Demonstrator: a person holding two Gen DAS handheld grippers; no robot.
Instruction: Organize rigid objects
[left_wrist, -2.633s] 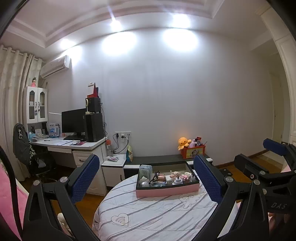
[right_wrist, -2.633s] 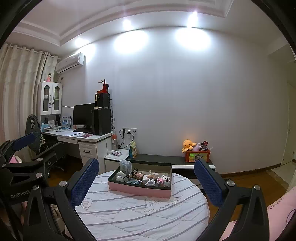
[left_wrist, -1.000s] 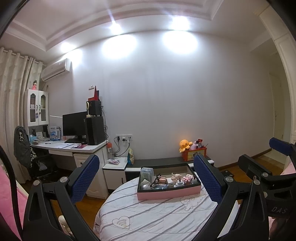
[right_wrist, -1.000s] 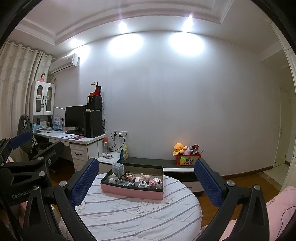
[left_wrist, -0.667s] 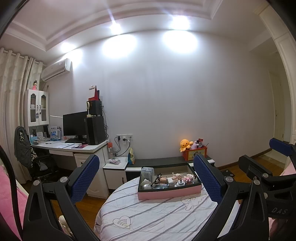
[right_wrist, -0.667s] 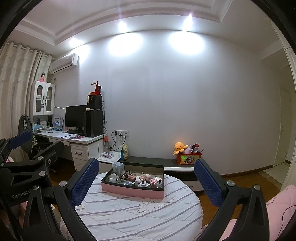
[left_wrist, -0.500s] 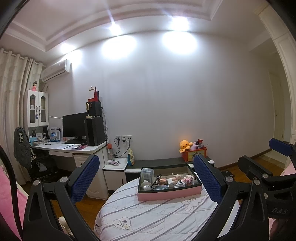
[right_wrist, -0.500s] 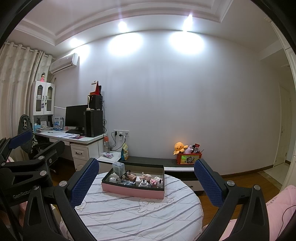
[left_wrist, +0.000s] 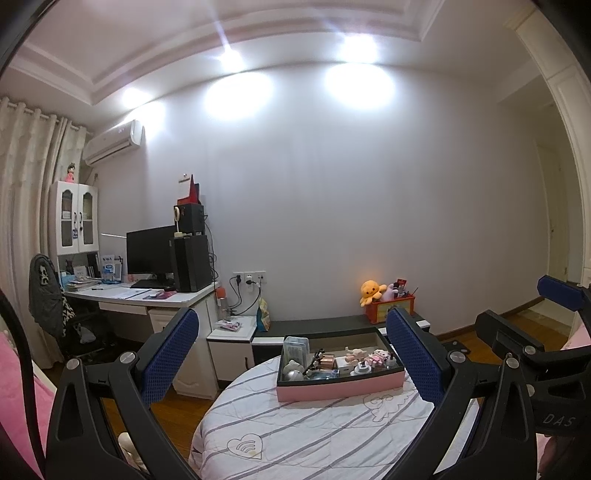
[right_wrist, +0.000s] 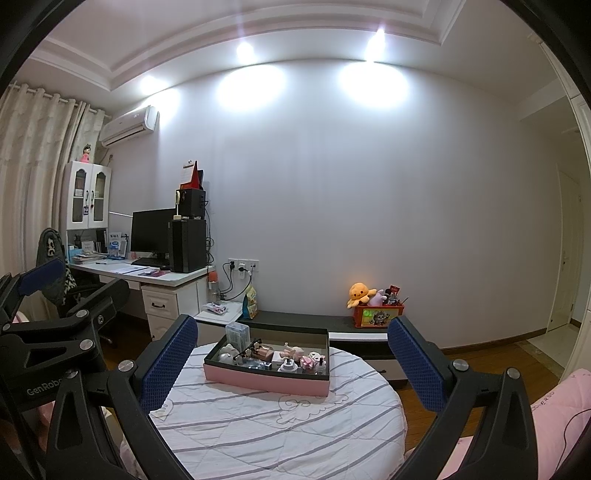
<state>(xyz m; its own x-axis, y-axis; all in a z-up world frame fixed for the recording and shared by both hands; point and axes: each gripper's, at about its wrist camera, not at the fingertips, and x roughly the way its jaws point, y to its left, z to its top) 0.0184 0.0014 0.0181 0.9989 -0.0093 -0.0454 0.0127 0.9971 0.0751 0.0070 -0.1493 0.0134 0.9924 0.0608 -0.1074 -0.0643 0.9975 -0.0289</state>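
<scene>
On left tongs (right_wrist: 40, 291), "GenRobo" lettering; right tongs (left_wrist: 554, 332), "DAS".

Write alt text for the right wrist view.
The open right gripper hangs empty above a round table with a striped cloth, facing a pink tray of small trinkets. Behind stand a computer desk and a white wall; the left gripper shows at the left edge.

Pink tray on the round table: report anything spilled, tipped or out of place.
Nothing stands out. The pink tray sits flat on the striped tablecloth, small items inside it; nothing lies spilled on the cloth. The items are too small to judge singly.
</scene>
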